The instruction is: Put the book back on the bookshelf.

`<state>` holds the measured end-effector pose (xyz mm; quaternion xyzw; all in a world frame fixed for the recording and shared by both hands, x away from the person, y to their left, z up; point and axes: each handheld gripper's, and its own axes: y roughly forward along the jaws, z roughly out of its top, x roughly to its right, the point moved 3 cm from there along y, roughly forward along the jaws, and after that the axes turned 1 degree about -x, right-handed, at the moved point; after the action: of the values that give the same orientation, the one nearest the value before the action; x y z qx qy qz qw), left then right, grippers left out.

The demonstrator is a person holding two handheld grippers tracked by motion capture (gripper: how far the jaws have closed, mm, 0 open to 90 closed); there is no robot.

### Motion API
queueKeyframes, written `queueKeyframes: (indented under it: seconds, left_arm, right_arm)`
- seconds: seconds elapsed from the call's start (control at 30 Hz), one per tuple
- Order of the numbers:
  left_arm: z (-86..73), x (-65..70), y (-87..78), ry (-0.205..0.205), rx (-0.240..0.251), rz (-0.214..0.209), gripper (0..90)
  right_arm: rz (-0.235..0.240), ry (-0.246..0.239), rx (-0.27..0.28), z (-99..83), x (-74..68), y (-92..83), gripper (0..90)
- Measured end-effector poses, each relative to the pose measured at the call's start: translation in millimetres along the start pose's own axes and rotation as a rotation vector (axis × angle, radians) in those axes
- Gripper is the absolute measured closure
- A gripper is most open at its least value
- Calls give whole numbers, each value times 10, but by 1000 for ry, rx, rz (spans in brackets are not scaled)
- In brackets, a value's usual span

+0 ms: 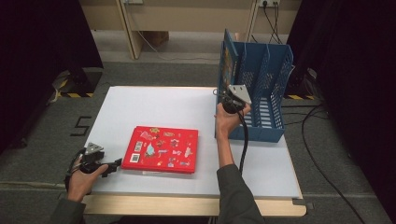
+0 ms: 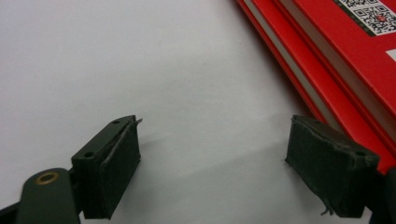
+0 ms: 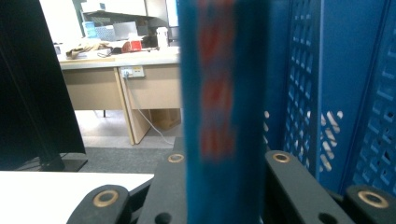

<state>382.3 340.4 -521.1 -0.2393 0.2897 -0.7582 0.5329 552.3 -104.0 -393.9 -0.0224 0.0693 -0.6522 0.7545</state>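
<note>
A: Near edge first. Left gripper (image 1: 113, 164) lies low on the counter (image 1: 187, 112), jaws wide, nothing between them. In the left gripper view one pad (image 2: 329, 172) sits just beside the edge of the red book (image 2: 345, 60), the other pad is on bare counter.

B: Red book's place?

A: Lying flat, cover up with stickers, near-left part of the counter (image 1: 161, 149). There looks to be a second thin book or sheet under it; can't say which.

B: Right side?

A: Right hand (image 1: 227, 122) is raised at the near-left corner of the blue rack (image 1: 264, 88), which stands on the far right of the counter. Right gripper (image 1: 227, 99) is clamped on a blue book (image 1: 229, 60), held upright. The right gripper view has the blue book (image 3: 219, 112) standing between the two jaws, narrow gap, and the jaws look to press on it. Rack wall (image 3: 327, 93) is just to its right.

B: In the slot or outside?

A: Hard to tell. The book stands at the rack's leftmost wall; whether it is inside the first slot or against the outer face is not clear.

B: Step?

A: Judged: shelving the blue book upright in the rack. Next move likely calls for seating it on the rack floor, then letting go without tipping it. After that the left gripper is placed to take the red book, which needs its edge lifted off the counter.
</note>
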Motion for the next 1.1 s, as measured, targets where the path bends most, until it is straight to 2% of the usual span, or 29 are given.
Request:
queueKeyframes:
  seconds: [0.1, 0.17, 0.23, 0.33, 0.43, 0.53, 0.63, 0.73, 0.8, 0.9, 1.0, 1.1]
  left_arm:
    - [1, 3, 1, -1, 0, 0, 165]
    - [4, 5, 5, 2, -1, 2, 164]
    - [5, 10, 7, 4, -1, 2, 163]
    - [4, 7, 6, 4, -1, 1, 164]
    - [3, 10, 7, 3, -1, 2, 165]
    - [6, 13, 10, 7, -1, 4, 163]
    - [4, 19, 8, 4, -2, 3, 165]
    - [4, 18, 8, 3, -2, 3, 165]
    - [4, 17, 8, 3, -2, 3, 165]
    - [3, 17, 8, 4, -1, 3, 165]
    - [4, 18, 9, 2, -1, 3, 165]
    - [4, 19, 11, 4, -2, 5, 164]
  right_arm:
    - [3, 8, -29, -16, 14, 4, 783]
    - [11, 46, -32, -60, 28, 12, 783]
    - [11, 34, -27, -67, 46, 7, 777]
    - [30, 43, -46, -57, 40, -12, 757]
    - [43, 54, -44, -38, 46, -68, 733]
    - [64, 31, -78, -46, 64, -143, 710]
    - [107, 61, -88, -73, 73, -208, 663]
    - [154, 43, -106, -45, 63, -283, 607]
    - [209, 46, -122, -28, 51, -356, 585]
    - [242, -5, -138, -32, 50, -448, 573]
    - [267, -34, -162, -82, 63, -522, 572]
    - [277, -38, -187, -166, 95, -545, 590]
